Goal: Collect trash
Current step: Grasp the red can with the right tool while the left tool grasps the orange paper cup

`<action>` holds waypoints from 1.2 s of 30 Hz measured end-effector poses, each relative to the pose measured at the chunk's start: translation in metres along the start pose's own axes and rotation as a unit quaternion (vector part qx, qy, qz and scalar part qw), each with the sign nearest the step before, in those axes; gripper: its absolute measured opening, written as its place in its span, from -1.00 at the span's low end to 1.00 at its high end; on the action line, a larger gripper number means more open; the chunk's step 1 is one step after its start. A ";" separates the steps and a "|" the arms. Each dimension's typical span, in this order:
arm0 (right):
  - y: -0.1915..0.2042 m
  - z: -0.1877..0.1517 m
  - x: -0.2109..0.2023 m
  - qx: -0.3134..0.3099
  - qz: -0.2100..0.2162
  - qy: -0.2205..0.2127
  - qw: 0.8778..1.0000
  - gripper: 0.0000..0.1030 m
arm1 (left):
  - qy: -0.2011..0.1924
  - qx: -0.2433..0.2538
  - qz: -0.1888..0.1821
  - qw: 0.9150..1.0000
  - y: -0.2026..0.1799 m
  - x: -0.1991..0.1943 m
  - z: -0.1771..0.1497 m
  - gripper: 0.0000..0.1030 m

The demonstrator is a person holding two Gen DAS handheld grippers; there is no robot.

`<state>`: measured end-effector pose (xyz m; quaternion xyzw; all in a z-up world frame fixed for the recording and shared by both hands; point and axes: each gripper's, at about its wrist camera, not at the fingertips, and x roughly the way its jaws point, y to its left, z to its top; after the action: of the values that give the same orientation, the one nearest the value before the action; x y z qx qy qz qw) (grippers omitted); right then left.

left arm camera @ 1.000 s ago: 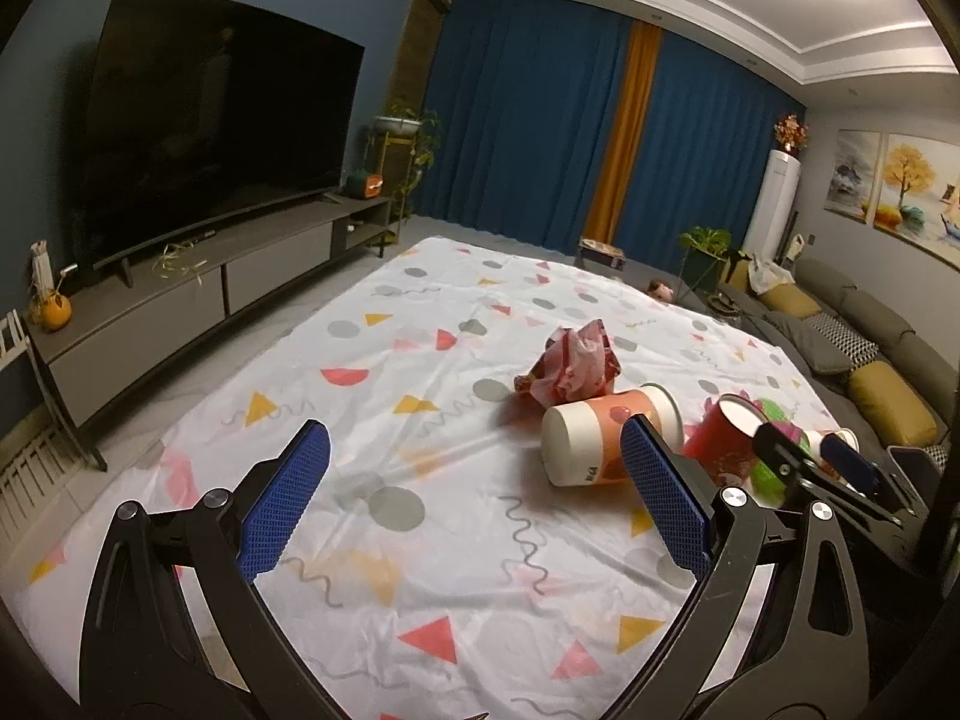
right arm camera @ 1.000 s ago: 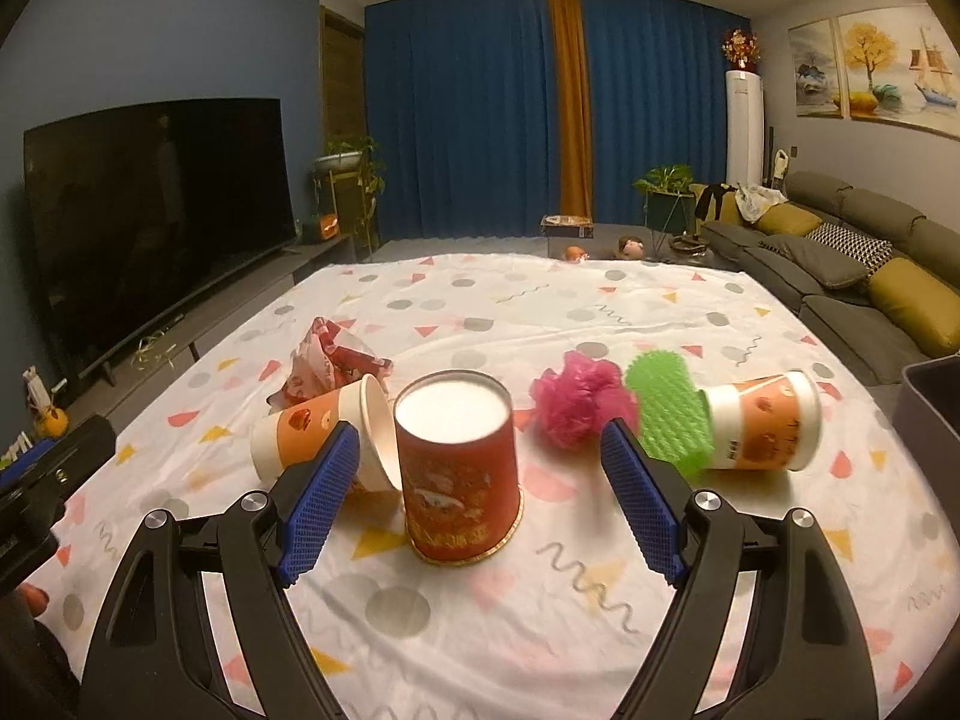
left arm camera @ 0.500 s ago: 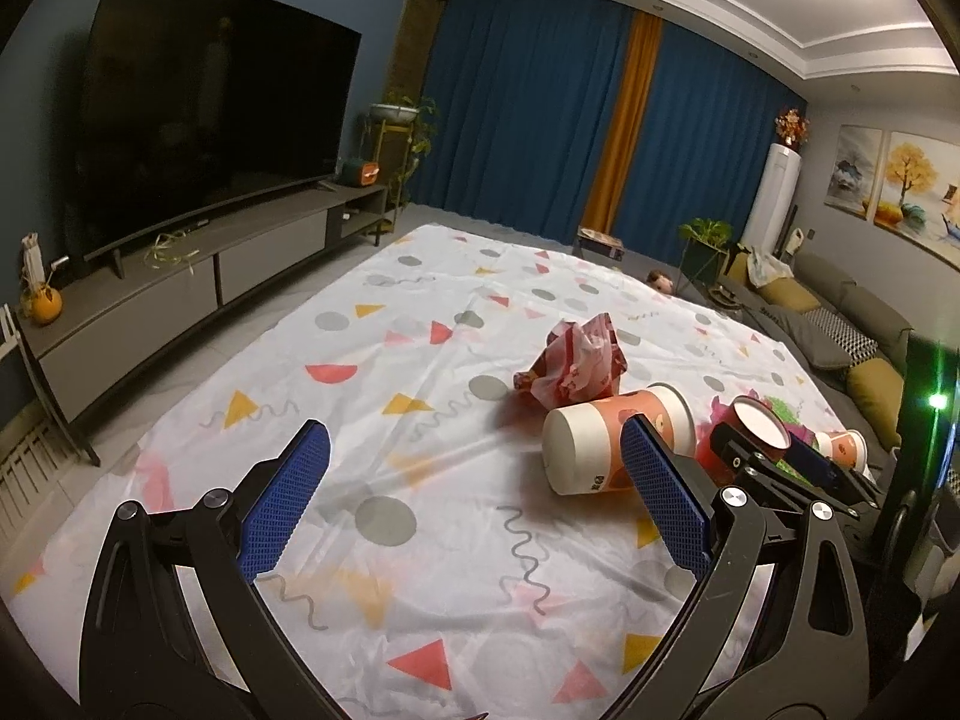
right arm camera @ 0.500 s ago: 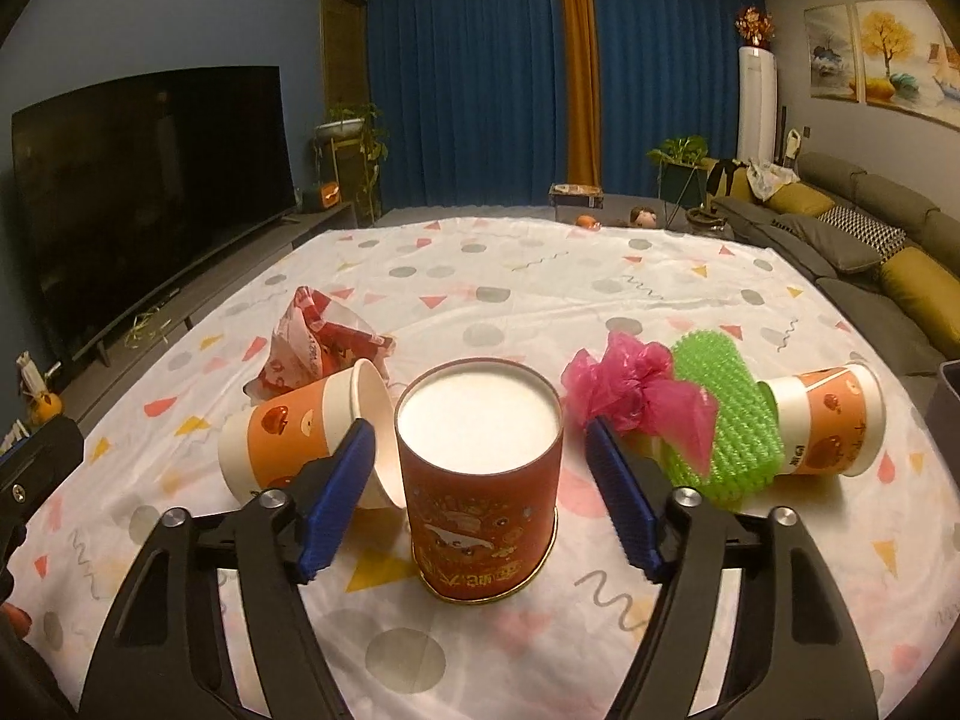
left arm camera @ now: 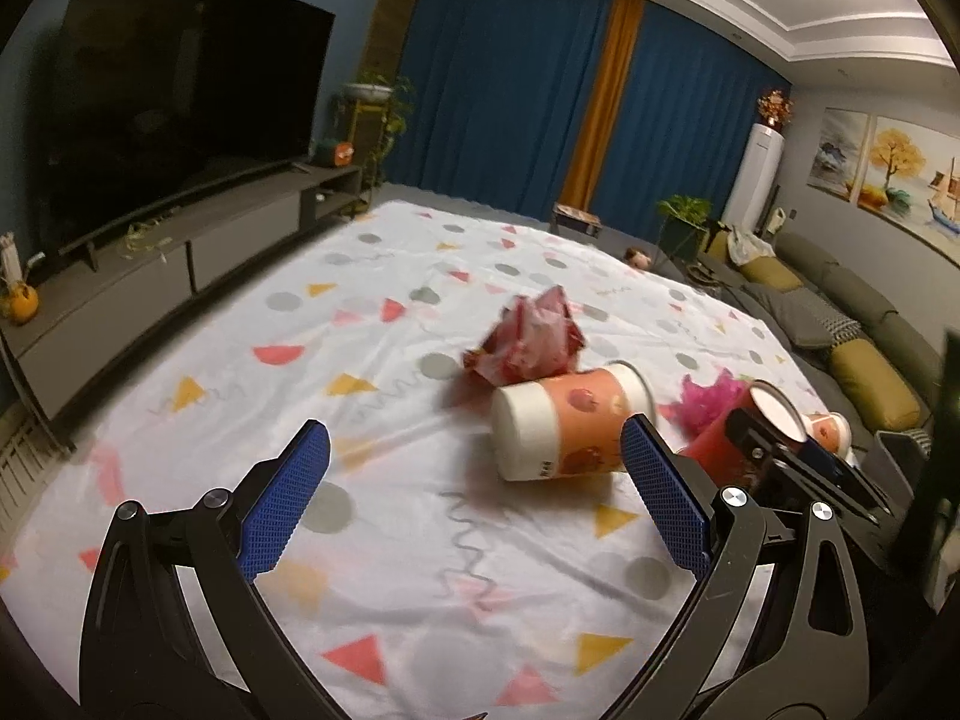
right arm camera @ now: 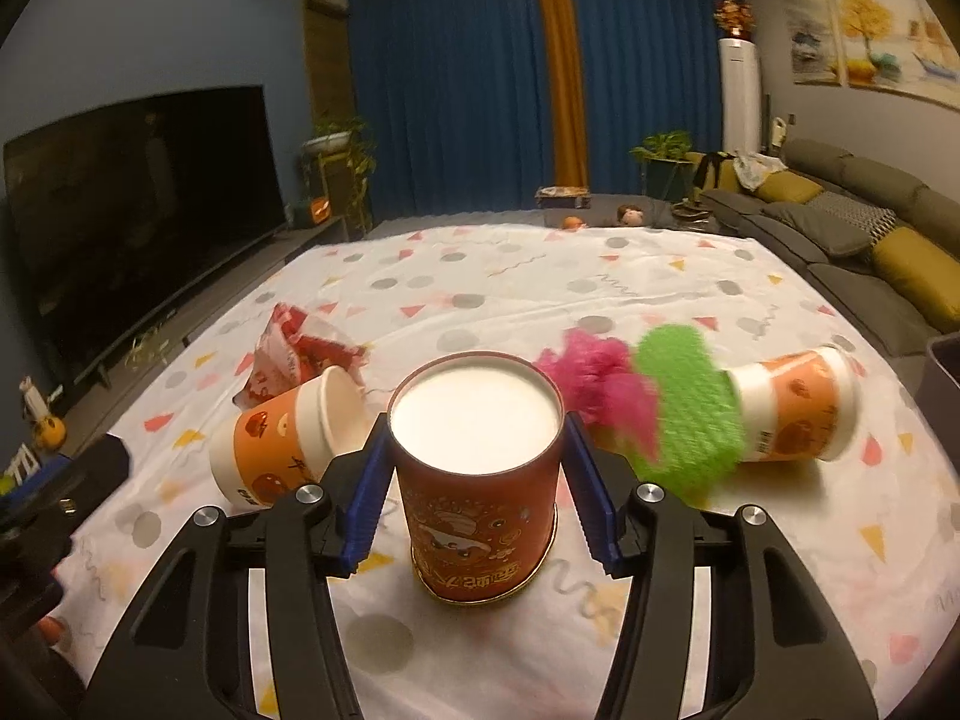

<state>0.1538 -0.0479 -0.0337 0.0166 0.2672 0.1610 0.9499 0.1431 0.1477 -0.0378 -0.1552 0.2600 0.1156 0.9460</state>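
Observation:
A red canister with a white lid stands upright on the patterned cloth. My right gripper straddles it; its jaws are closing, with the blue pads right beside the canister's sides. An orange paper cup lies on its side to the left, next to a crumpled red wrapper. To the right lie a pink pompom, a green mesh sleeve and a second orange cup. My left gripper hovers open just short of the lying cup, nothing between its pads.
A grey bin's rim shows at the far right edge. A TV on a low cabinet lines the left side, and a sofa with cushions the right. Small toys lie on the floor beyond the cloth.
The right jaws have narrowed from wide open to close around the red canister, which now looks larger and nearer. The left gripper drifted a little nearer the lying cup, still open.

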 end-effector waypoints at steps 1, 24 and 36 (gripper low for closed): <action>-0.004 0.000 -0.006 0.004 -0.003 -0.006 1.000 0.06 | 0.003 0.000 -0.004 1.000 -0.003 0.002 0.000 0.86; -0.063 -0.008 -0.075 0.031 -0.039 -0.065 0.997 0.06 | 0.076 0.030 0.001 0.997 -0.062 0.080 0.001 0.86; -0.070 -0.011 -0.079 0.030 -0.042 -0.069 0.996 0.06 | 0.091 0.037 -0.013 0.995 -0.060 0.093 -0.005 0.56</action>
<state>0.1051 -0.1393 -0.0112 0.0450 0.2067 0.1114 0.9710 0.2366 0.1029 -0.0772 -0.1334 0.3472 0.0787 0.9249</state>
